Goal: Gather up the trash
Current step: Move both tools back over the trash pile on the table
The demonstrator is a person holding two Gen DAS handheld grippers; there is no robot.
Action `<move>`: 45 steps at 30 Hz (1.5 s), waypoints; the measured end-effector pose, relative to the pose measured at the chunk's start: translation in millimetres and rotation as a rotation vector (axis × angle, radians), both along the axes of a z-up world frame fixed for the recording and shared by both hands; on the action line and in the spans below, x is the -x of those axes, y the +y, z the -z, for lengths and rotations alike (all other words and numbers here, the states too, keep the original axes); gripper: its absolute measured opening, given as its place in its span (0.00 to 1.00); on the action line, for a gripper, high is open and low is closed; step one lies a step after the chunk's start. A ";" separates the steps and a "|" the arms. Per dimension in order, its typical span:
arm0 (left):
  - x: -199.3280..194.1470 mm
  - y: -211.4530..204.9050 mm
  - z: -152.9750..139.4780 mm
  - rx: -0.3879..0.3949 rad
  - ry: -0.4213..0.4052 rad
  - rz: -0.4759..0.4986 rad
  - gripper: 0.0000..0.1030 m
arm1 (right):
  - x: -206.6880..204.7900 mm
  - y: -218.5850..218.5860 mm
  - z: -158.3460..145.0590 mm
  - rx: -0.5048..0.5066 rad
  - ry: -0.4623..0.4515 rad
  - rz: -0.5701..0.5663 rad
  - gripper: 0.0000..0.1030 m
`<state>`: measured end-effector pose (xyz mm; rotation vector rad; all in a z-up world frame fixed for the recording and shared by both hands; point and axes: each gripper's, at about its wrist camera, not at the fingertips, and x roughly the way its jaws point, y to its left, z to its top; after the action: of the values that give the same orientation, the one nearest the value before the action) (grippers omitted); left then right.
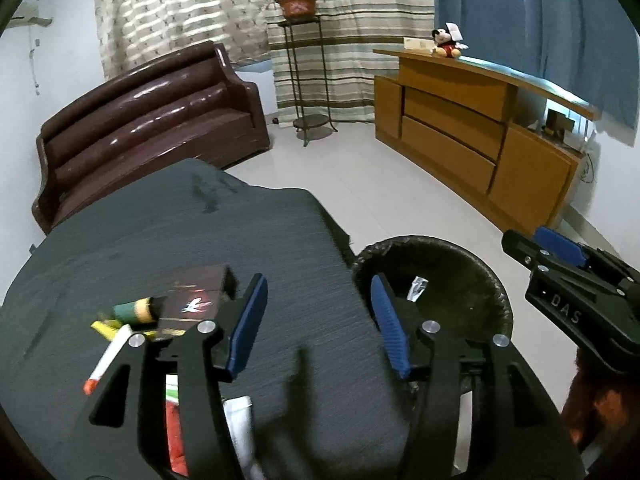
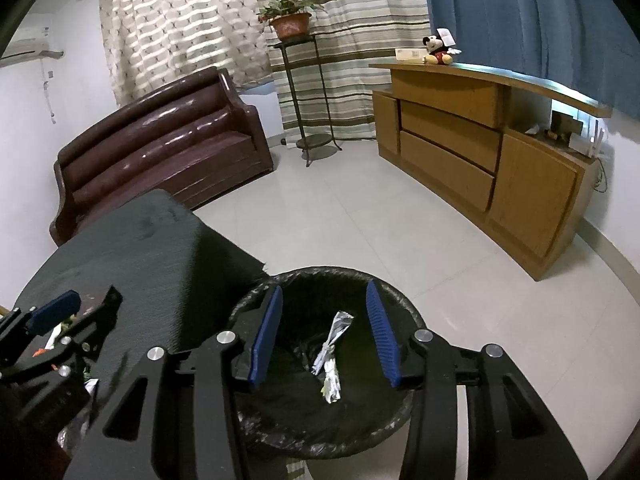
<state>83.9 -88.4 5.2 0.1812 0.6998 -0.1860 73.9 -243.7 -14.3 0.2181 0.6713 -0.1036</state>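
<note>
A: Where do things stand?

B: Your right gripper [image 2: 324, 332] hangs over the bin [image 2: 280, 440], jaws apart and empty; a foil wrapper [image 2: 332, 354] lies inside, apparently dropped.

A: And the left?

B: Your left gripper [image 1: 318, 320] is also parted, holding nothing (over the table [image 1: 160, 232]). Next, swing it toward the litter [image 1: 132, 320] and close on one piece.

A dark brown leather sofa [image 2: 160, 148] is sitting against the white wall, with patterned curtains [image 2: 180, 24] hanging behind it. A potted plant [image 2: 289, 20] is resting on a tall metal stand [image 2: 310, 100] near a striped curtain. A stuffed mouse toy [image 2: 438, 51] is sitting on a wooden cabinet [image 2: 480, 152], beside a blue curtain [image 2: 520, 12].
</note>
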 end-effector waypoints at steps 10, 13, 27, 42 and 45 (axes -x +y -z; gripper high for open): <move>23.0 50.9 -12.7 0.006 -0.013 -0.082 0.56 | 12.9 27.9 -10.1 0.015 -0.007 -0.052 0.47; 30.2 70.7 -12.8 0.007 -0.010 -0.115 0.56 | 16.6 40.5 -11.3 0.023 -0.006 -0.078 0.47; 63.1 153.6 -5.6 0.013 0.015 -0.256 0.57 | 31.3 108.1 -4.9 0.025 0.022 -0.194 0.48; 88.5 183.8 14.9 0.042 0.070 -0.302 0.57 | 44.4 144.7 0.6 0.024 0.042 -0.263 0.48; 91.1 184.7 20.2 0.044 0.083 -0.298 0.57 | 47.2 146.9 1.3 0.026 0.042 -0.264 0.48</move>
<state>-7.2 96.3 -15.0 0.0257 0.7954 0.0771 26.7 -96.9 -15.6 0.1010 0.7343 0.1362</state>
